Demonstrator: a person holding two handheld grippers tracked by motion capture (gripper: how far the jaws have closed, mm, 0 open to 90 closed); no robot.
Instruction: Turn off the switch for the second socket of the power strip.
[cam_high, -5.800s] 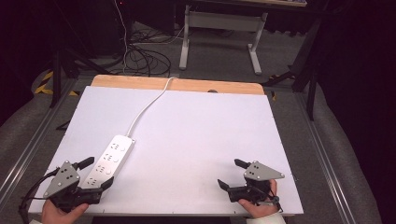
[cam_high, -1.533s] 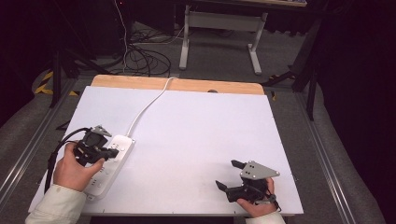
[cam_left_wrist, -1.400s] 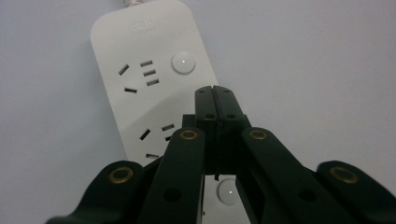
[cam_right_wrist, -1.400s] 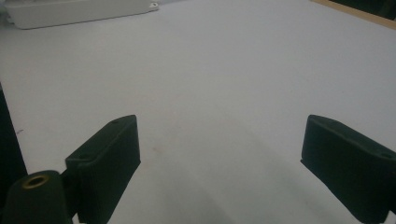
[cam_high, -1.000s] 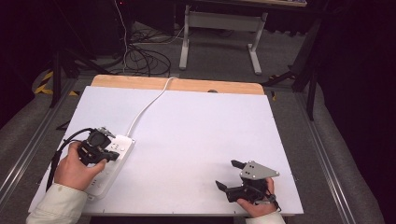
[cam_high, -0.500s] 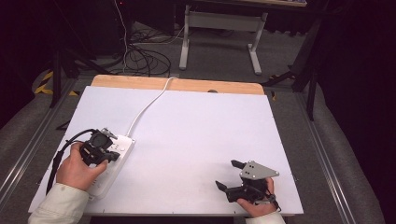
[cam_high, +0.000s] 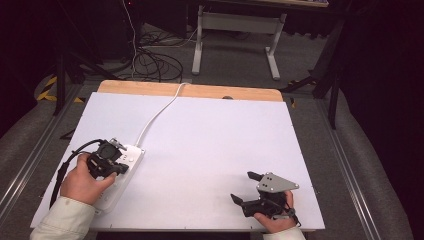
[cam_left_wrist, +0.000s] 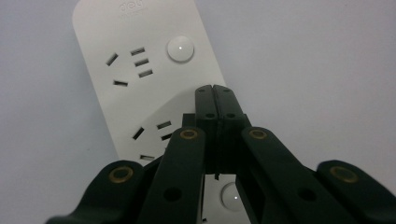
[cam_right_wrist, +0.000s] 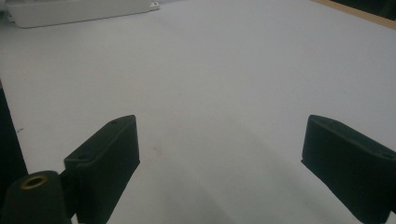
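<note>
Apparently your left tool (cam_left_wrist: 215, 95), jaws pressed together on nothing, hovers over the power strip (cam_high: 120, 172) at the bench's (cam_high: 225, 145) left; no button looks pressed yet. Right tool (cam_high: 252, 187) rests wide apart.

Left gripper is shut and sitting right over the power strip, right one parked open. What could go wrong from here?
1. The shut left gripper sits between two round buttons; pushing down may hit the plastic, not a button.
2. The power strip lies loose near the table's left edge; a sideways push may slide it.
3. The open right gripper is far away and cannot steady it.
</note>
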